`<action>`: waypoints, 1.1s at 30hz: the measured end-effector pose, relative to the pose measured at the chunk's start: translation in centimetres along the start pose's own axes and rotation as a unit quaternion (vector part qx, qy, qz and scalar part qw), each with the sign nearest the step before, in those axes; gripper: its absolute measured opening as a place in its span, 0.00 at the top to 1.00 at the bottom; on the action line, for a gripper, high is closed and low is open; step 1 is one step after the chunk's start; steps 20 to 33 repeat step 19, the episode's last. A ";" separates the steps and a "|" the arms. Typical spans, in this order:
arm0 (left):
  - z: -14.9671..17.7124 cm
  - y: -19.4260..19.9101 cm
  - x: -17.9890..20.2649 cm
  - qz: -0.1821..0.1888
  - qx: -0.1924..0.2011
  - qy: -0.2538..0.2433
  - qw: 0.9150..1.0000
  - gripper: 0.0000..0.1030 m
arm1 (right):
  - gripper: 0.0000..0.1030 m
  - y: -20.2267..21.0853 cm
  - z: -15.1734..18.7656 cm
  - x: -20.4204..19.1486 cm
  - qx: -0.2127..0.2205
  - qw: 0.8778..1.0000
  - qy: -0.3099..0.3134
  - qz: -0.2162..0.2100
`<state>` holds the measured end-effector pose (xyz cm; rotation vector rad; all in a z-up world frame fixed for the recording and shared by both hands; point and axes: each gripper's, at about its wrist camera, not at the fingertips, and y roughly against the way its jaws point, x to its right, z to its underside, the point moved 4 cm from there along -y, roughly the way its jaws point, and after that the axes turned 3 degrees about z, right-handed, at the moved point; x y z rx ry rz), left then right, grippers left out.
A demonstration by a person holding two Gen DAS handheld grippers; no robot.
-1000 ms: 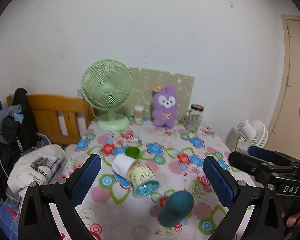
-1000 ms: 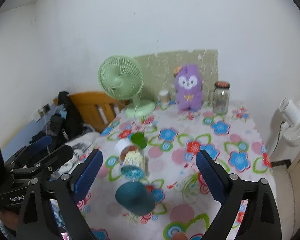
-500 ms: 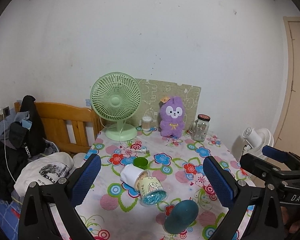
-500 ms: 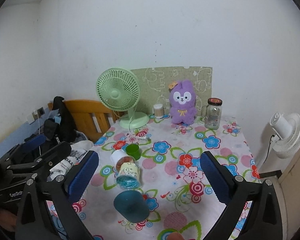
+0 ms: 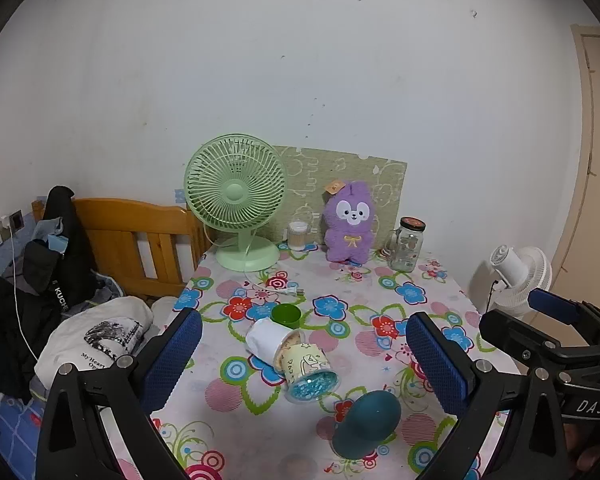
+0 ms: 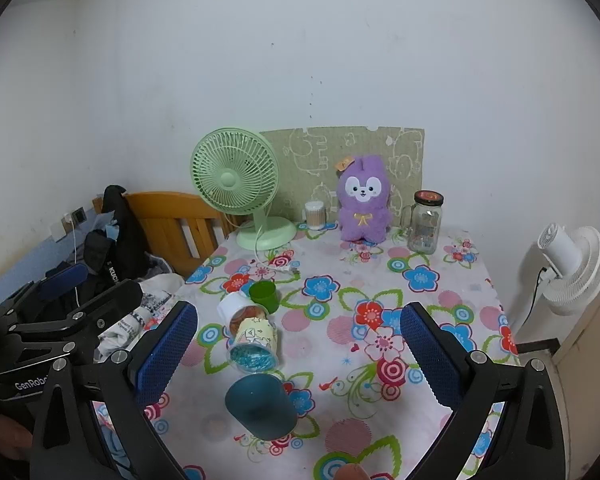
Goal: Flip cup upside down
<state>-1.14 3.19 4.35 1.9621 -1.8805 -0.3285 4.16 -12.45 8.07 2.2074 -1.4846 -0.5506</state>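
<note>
Your teal cup (image 6: 260,406) lies on its side near the front edge of the flowered table (image 6: 440,292), and both of your grippers hang spread and empty above it.

The cup's closed bottom faces your right gripper (image 6: 298,350), which has it low between its blue pads (image 6: 166,348). In your left gripper (image 5: 304,364) view the cup (image 5: 366,418) sits toward the right finger. Just behind it a tipped snack jar (image 6: 252,340) with blue bits at its clear end lies across the way, touching or almost touching a small green cup (image 6: 263,296) standing upright behind it. Along the back edge stand a green fan (image 6: 236,184), a purple plush (image 6: 364,200), a swab pot (image 6: 314,214) and a glass jar (image 6: 425,222). A white cord (image 6: 274,266) trails from the fan.
</note>
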 end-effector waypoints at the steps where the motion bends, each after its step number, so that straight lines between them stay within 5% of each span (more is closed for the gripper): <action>1: 0.0 0.0 0.0 0.000 0.000 0.000 1.000 0.00 | 0.01 0.0 0.0 0.0 0.000 1.000 0.000 0.000; 33: 0.1 -0.1 0.0 0.000 0.000 -0.001 1.000 0.00 | 0.01 -0.3 0.1 0.1 -0.001 1.000 0.001 0.001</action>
